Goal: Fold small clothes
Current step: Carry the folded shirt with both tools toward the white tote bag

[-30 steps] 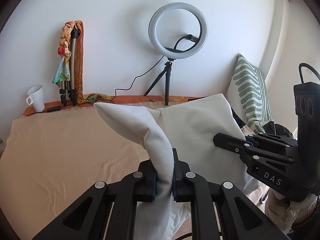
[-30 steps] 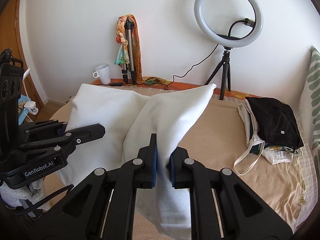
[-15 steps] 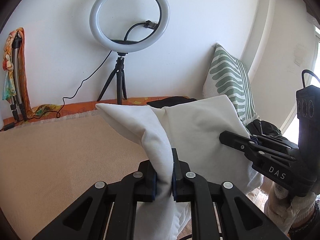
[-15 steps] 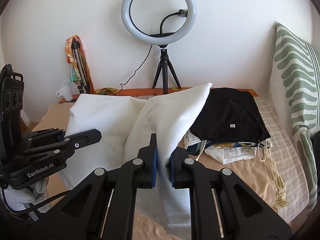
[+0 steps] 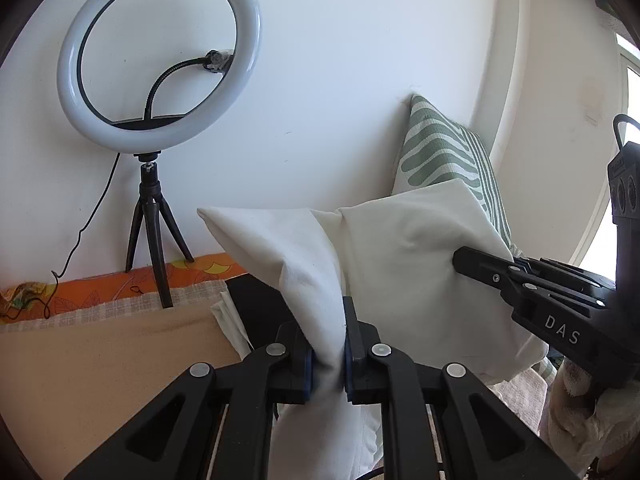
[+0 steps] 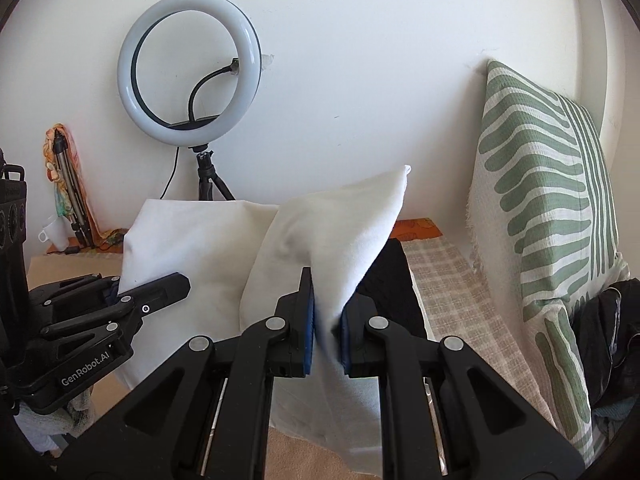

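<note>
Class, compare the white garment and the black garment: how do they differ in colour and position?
The white garment is pale and held up in the air by both tongs; the black garment is dark, lies on the bed behind it, and is gripped by neither. Both are cloth.

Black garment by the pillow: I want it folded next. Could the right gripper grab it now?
Probably not: the right gripper is shut on the white cloth, which also drapes over the black garment.
</note>
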`<state>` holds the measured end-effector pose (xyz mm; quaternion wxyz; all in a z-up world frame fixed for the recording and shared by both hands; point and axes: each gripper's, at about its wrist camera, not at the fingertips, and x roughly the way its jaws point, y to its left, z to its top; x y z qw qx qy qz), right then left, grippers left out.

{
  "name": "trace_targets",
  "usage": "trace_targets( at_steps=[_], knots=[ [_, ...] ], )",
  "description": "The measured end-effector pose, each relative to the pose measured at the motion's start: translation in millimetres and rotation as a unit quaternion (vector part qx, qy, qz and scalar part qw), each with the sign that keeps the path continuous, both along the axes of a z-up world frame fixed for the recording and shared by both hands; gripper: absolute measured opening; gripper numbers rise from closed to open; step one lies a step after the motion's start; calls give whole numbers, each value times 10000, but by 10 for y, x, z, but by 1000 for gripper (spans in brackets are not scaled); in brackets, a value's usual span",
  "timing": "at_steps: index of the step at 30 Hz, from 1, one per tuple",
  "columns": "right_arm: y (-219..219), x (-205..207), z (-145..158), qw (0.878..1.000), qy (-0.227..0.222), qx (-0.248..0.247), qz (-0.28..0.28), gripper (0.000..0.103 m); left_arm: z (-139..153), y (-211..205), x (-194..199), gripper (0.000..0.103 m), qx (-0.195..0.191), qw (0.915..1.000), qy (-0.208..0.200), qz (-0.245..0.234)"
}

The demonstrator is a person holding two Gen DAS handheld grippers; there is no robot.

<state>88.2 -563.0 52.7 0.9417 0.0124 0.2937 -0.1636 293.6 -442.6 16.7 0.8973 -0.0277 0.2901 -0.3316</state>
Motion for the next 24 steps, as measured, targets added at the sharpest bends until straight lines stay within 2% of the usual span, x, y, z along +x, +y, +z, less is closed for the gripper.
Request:
trace_targets(
  at_steps=[10, 15, 16, 19, 20, 22, 24],
  knots=[
    [-561, 437, -264, 9998, 102, -61, -126, 11, -317, -295, 463, 8, 83, 9992, 266, 274],
    [-805, 575, -458, 9995, 250, -20, -208, 11, -487, -338, 589, 11, 372, 9975, 294, 521],
    [-846, 601, -497, 9991, 301, -81, -286, 11, -510, -341, 615, 13, 456, 9970, 296, 559],
    [-974, 635, -581, 9964, 500, -227, -651, 11, -534, -310, 621, 32, 612, 9953, 224, 710],
    [-1006, 636, -599, 9954, 555, -257, -734, 20, -533, -284, 611, 37, 623, 9953, 214, 711],
    [-1034, 623, -613, 9941, 579, -367, -839, 27, -525, -268, 585, 39, 693, 9951, 178, 675],
    [-1032, 580, -599, 9935, 587, -436, -876, 33, -505, -258, 541, 48, 769, 9947, 75, 673]
  ],
)
